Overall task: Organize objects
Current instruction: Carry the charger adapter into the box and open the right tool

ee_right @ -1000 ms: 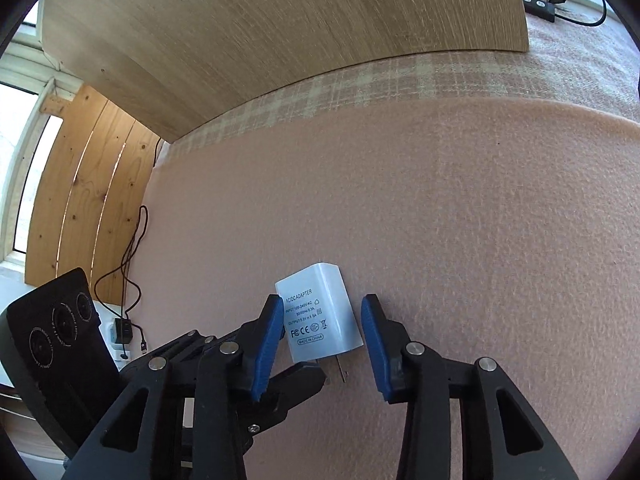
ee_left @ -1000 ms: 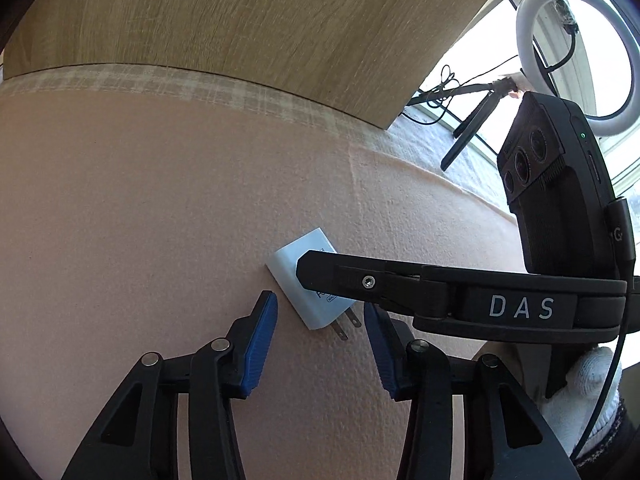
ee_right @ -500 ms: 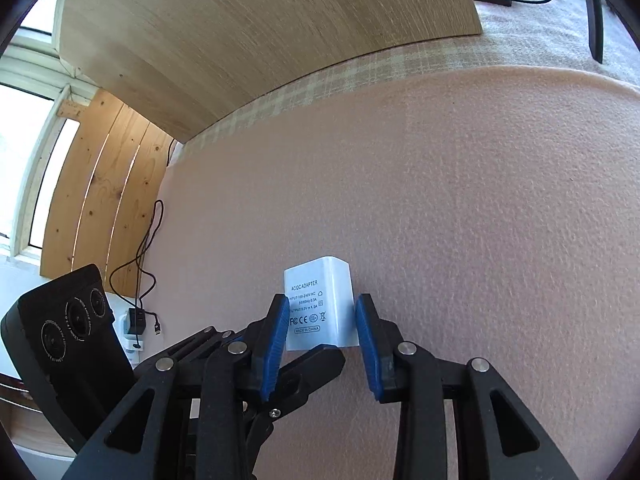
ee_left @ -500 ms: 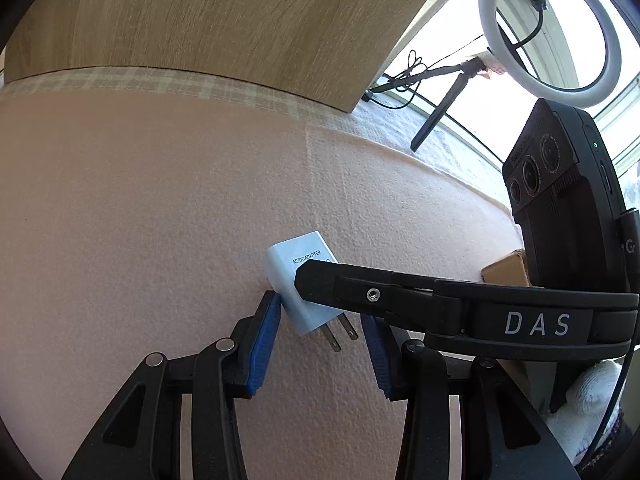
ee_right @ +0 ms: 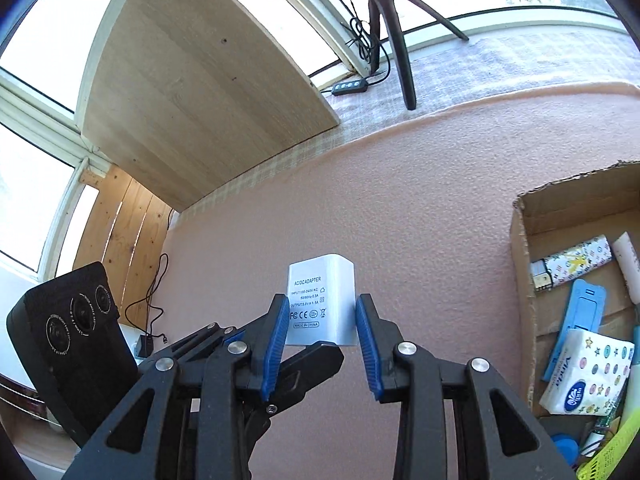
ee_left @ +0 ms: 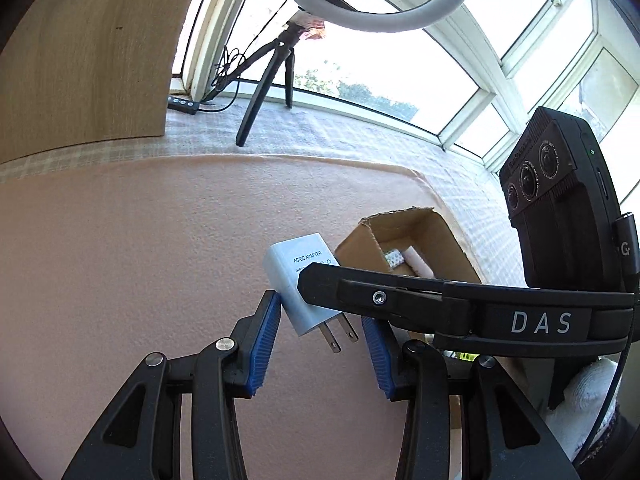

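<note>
A white AC/DC adapter [ee_right: 322, 300] hangs above the pink blanket with my right gripper [ee_right: 322, 332] shut on its sides. In the left wrist view the adapter [ee_left: 296, 280] shows its two prongs pointing toward the camera, and a black finger [ee_left: 400, 300] of the right gripper crosses in front of it. My left gripper [ee_left: 320, 336] is open around the plug end; its left pad sits at the adapter's edge and the right pad stands apart. An open cardboard box [ee_right: 520, 260] lies to the right, also seen behind the adapter as the box [ee_left: 448, 240].
The box holds a tissue pack [ee_right: 584, 376], a blue flat piece [ee_right: 580, 312], a patterned lighter [ee_right: 572, 264] and other small items. A wooden board [ee_right: 200, 80] leans at the back. A ring-light tripod [ee_left: 272, 76] with its cable stands on the sill before the windows.
Both grippers rose and swung right together, the right one closing on the adapter and lifting it off the blanket. The cardboard box and the windows came into view.
</note>
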